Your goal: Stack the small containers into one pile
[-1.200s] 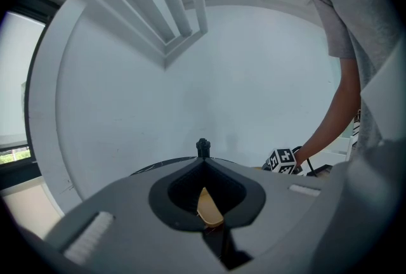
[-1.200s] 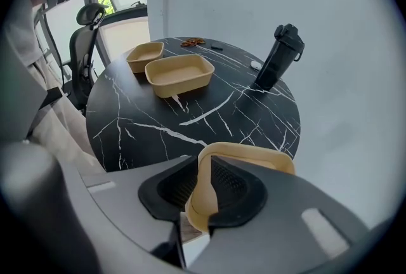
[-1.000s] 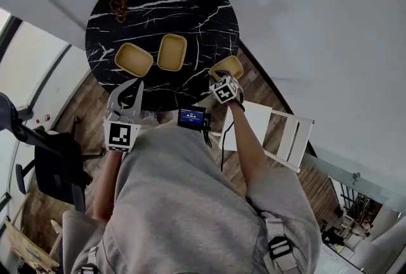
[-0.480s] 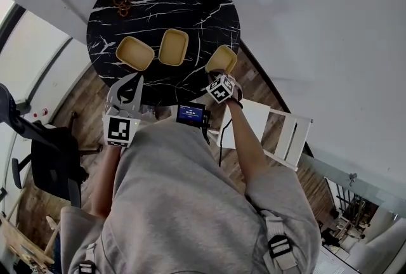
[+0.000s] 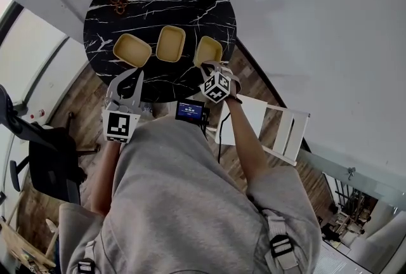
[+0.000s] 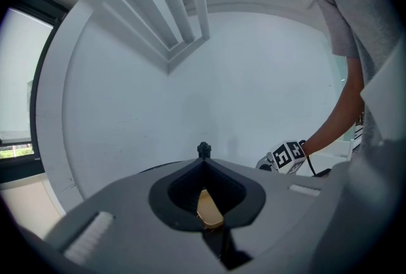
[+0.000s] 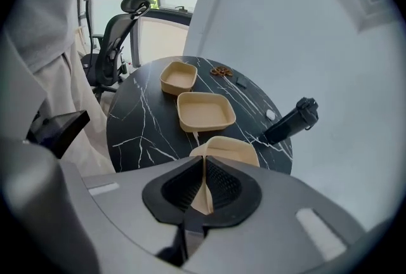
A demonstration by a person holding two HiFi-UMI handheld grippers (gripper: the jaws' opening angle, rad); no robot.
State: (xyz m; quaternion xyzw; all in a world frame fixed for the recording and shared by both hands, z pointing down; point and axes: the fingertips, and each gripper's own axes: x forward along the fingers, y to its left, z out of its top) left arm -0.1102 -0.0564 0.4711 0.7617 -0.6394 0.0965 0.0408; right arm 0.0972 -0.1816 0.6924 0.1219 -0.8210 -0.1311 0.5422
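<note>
Round black marble table (image 5: pixel 190 19), black office chair (image 5: pixel 54 168), white chair (image 5: pixel 282 133)

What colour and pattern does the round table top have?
The table top is black with white marble veins; best in the head view.

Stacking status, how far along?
Nothing stacked yet: left container, middle container and right container form a row, none nested. In hand: right hand-held gripper, jaws closing on the right container's rim. Left hand-held gripper is shut, holding nothing. Left to do: both stacking moves.

Three tan containers (image 5: pixel 170 44) abreast, right container (image 5: pixel 208 51) near table (image 5: pixel 158 6) edge
</note>
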